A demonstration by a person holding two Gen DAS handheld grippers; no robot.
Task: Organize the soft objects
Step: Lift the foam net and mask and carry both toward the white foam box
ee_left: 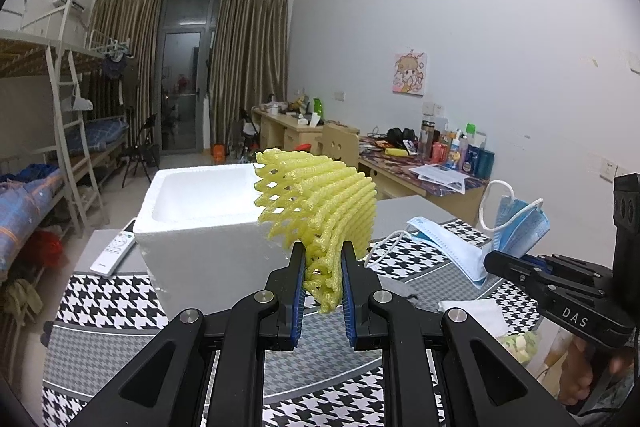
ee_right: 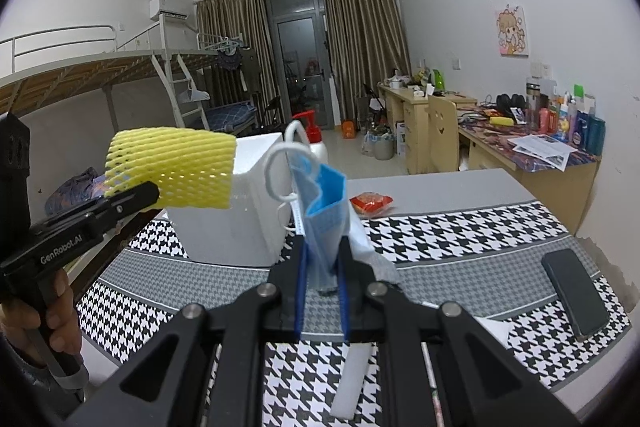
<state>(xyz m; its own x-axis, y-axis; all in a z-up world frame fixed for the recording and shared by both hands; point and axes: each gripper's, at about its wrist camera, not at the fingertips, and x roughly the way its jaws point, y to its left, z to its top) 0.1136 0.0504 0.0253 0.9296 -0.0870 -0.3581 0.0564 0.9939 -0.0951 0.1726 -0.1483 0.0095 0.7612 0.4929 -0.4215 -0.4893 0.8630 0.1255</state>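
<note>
Your left gripper pinches the yellow foam net just right of the white foam box; your right gripper clamps the blue mask beside it (both limp, featherlight: hold edges gently).

A grey table is covered over most of its top by a cloth printed in black-and-white houndstooth with grey bands. A white foam box is set on it at the far left. A white remote control is laid on the bare grey beside the box. A red snack packet is seen near the far edge, a dark phone on the cloth at the right, and a second face mask and a folded white tissue toward the near side.
</note>
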